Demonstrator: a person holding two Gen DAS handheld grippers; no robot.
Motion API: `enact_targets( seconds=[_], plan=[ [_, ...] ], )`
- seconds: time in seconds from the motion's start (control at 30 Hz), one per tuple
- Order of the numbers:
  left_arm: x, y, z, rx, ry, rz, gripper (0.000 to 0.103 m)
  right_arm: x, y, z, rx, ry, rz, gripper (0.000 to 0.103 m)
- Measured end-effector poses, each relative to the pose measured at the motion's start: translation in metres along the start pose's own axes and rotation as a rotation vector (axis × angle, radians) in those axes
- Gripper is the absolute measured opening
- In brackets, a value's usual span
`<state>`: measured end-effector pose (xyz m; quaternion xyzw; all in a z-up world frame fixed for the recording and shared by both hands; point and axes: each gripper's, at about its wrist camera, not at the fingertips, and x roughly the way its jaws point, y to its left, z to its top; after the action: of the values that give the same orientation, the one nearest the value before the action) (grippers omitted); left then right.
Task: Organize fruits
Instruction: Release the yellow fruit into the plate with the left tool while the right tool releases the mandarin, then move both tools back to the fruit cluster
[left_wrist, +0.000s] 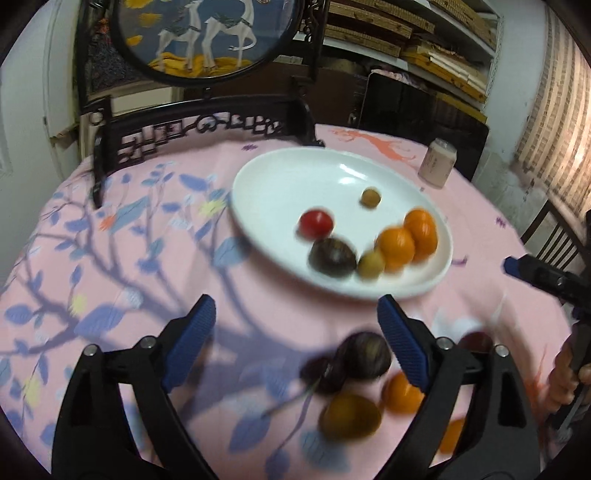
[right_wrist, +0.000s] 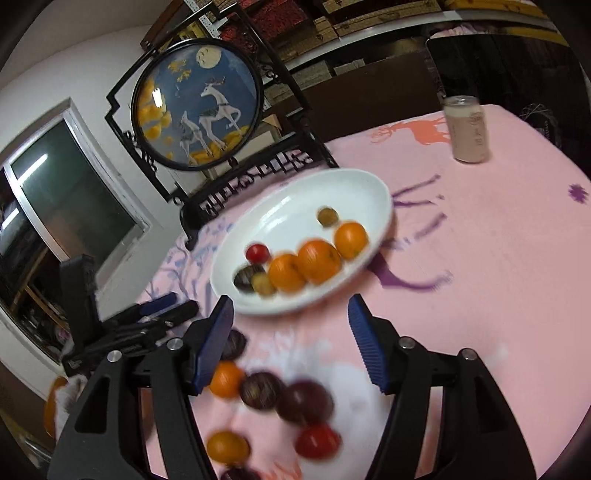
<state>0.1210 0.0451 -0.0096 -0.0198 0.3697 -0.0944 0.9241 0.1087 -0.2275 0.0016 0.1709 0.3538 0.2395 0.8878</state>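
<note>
Fruit sits in two groups: oranges (right_wrist: 319, 260), a tomato (left_wrist: 316, 223) and dark fruit on the white plate (left_wrist: 280, 184), more loose on the pink cloth (left_wrist: 110, 266) in front. Left gripper (left_wrist: 295, 314) and right gripper (right_wrist: 290, 314) both gape wide, gripping nothing.

A lived-in home room: a round table under a pink floral tablecloth (left_wrist: 110, 280), a round deer embroidery screen in a carved black wooden stand (right_wrist: 195, 107), and wall shelves stacked with boxes (left_wrist: 424, 40).
</note>
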Motion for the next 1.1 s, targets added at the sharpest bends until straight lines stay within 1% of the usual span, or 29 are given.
enact_targets(
  seconds=[0.07, 0.17, 0.2, 0.27, 0.3, 0.33, 0.4, 0.47, 0.67, 0.77, 0.83, 0.93, 1.0, 1.07, 1.1],
  plan=[
    [-0.007, -0.001, -0.013, 0.018, 0.006, 0.030, 0.095, -0.008, -0.006, -0.013, 0.025, 0.005, -0.008, 0.071],
    [-0.019, -0.007, -0.030, 0.043, 0.006, 0.041, 0.098, -0.021, -0.012, -0.028, 0.067, 0.005, 0.011, 0.082],
    [-0.021, -0.010, -0.034, 0.056, 0.005, 0.044, 0.098, -0.025, -0.012, -0.032, 0.070, 0.001, 0.010, 0.088],
    [-0.024, -0.019, -0.043, 0.097, 0.007, 0.055, 0.099, -0.032, -0.009, -0.040, 0.057, -0.003, -0.005, 0.092],
    [-0.024, -0.021, -0.046, 0.112, 0.010, 0.060, 0.099, -0.034, -0.007, -0.044, 0.044, 0.001, -0.023, 0.095],
    [-0.024, -0.025, -0.049, 0.129, 0.016, 0.066, 0.099, -0.035, -0.005, -0.048, 0.033, 0.005, -0.043, 0.096],
    [-0.022, -0.032, -0.052, 0.167, 0.027, 0.078, 0.099, -0.035, -0.004, -0.054, 0.014, 0.017, -0.070, 0.096],
    [-0.021, -0.034, -0.052, 0.178, 0.026, 0.075, 0.099, -0.033, -0.003, -0.057, -0.005, 0.032, -0.088, 0.096],
    [-0.017, -0.031, -0.051, 0.153, 0.047, 0.052, 0.099, -0.023, -0.005, -0.061, 0.002, 0.078, -0.059, 0.096],
    [-0.014, -0.033, -0.051, 0.157, 0.058, 0.046, 0.099, -0.021, -0.003, -0.062, -0.011, 0.086, -0.056, 0.093],
    [-0.014, -0.034, -0.051, 0.161, 0.058, 0.045, 0.099, -0.019, 0.000, -0.064, -0.032, 0.097, -0.068, 0.083],
    [-0.013, -0.036, -0.051, 0.164, 0.061, 0.045, 0.099, -0.011, 0.007, -0.069, -0.091, 0.123, -0.115, 0.075],
    [-0.013, -0.036, -0.051, 0.166, 0.062, 0.043, 0.099, -0.008, 0.017, -0.073, -0.161, 0.123, -0.164, 0.074],
    [-0.012, -0.038, -0.051, 0.175, 0.063, 0.042, 0.099, -0.004, 0.024, -0.076, -0.210, 0.130, -0.179, 0.071],
    [-0.012, -0.040, -0.052, 0.181, 0.064, 0.040, 0.099, -0.002, 0.026, -0.077, -0.222, 0.135, -0.183, 0.068]
  ],
)
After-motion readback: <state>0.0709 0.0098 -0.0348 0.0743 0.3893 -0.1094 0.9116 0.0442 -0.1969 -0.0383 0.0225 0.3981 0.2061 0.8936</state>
